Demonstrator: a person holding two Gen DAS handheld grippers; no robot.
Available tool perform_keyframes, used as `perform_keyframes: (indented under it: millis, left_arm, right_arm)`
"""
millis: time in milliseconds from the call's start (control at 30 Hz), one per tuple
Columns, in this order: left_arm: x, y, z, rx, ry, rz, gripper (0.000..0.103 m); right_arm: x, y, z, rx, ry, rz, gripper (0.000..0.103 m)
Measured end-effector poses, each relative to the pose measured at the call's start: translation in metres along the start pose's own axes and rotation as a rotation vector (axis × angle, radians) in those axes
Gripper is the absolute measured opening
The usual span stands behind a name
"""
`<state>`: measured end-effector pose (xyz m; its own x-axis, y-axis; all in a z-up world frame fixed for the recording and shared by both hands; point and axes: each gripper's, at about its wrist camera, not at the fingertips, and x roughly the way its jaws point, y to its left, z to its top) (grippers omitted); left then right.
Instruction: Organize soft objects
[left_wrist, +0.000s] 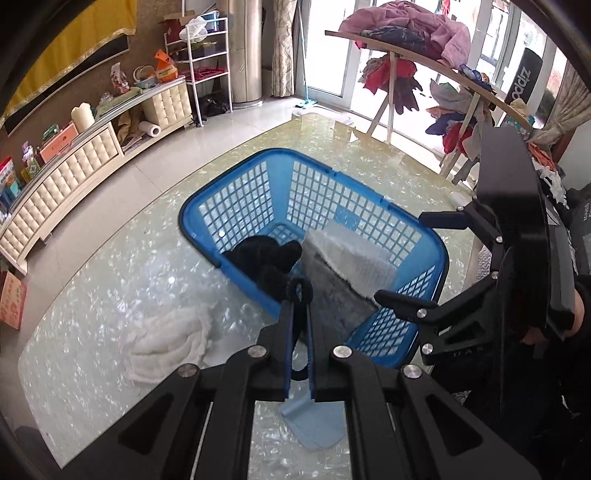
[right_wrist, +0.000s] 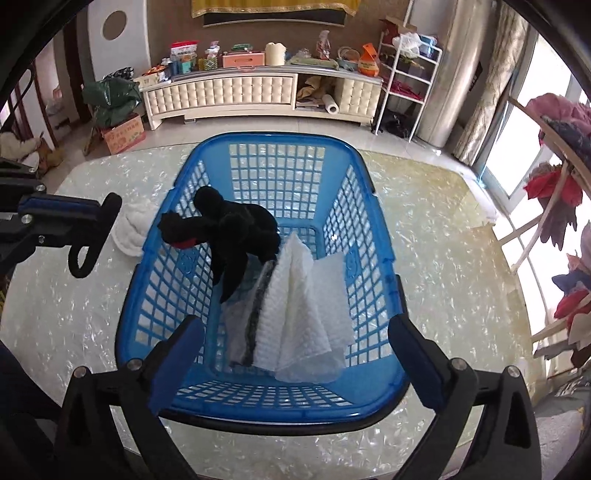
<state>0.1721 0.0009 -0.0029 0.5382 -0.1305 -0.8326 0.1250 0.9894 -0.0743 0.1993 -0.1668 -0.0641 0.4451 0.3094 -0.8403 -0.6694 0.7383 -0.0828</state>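
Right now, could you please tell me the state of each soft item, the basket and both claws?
Blue basket: upright on table, partly filled.
Black garment: inside basket.
White cloth: inside basket.
White towel: on table, outside basket.
Left claw: shut on black strap.
Right claw: open, empty.

Beyond the far edge of the glossy marbled counter (right_wrist: 443, 229) stands a long cream tufted sideboard (right_wrist: 236, 98), its top crowded with boxes and packets. A paper towel roll (right_wrist: 330, 104) lies in its open bay. A white wire rack (right_wrist: 406, 70) stands beside it, a cardboard box (right_wrist: 123, 136) on the floor.
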Motion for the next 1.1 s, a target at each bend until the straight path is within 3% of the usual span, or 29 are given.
perform_keyframes:
  millis: [300,400,867,1100]
  left_arm:
    - [0.033,-0.016,0.027,0.059,0.049,-0.001,0.005]
    - [0.042,-0.019,0.035,0.059,0.058,-0.034,0.005]
    - [0.096,-0.019,0.063,0.177,0.085,0.0,0.005]
    - [0.113,-0.012,0.069,0.183,0.101,0.009,0.005]
  right_arm:
    - [-0.001,-0.015,-0.002,0.046,0.002,-0.017,0.1]
    - [0.001,-0.018,-0.003,0.039,0.001,-0.036,0.1]
    - [0.002,-0.033,-0.004,0.099,0.025,-0.009,0.1]
    - [0.004,-0.037,-0.005,0.122,0.042,-0.021,0.1]
